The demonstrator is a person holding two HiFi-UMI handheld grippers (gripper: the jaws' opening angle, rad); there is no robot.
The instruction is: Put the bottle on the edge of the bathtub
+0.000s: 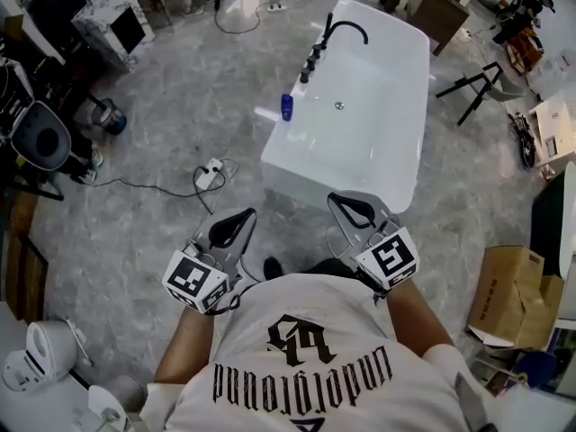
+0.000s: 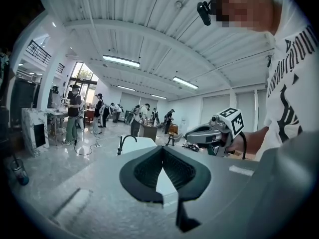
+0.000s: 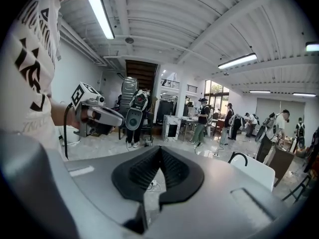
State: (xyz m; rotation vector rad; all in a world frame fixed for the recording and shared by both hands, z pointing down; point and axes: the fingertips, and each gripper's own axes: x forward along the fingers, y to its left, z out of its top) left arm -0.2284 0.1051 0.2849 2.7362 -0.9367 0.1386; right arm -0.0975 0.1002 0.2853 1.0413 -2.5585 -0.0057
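A small blue bottle (image 1: 286,106) stands upright on the left rim of the white bathtub (image 1: 297,156), just in front of the black faucet (image 1: 335,32). I stand on the floor at the tub's near end, a gripper in each hand. My left gripper (image 1: 232,226) is shut and holds nothing; it is well short of the bottle. My right gripper (image 1: 353,207) is also shut and empty, close to the tub's near corner. In the left gripper view the jaws (image 2: 162,149) meet over the tub. In the right gripper view the jaws (image 3: 160,148) meet over the floor.
A white power strip (image 1: 209,175) and its cable lie on the floor left of the tub. A cardboard box (image 1: 508,295) sits at the right, a marble-patterned cabinet (image 1: 115,23) at the far left, a black stand (image 1: 477,84) right of the tub. Several people stand far off.
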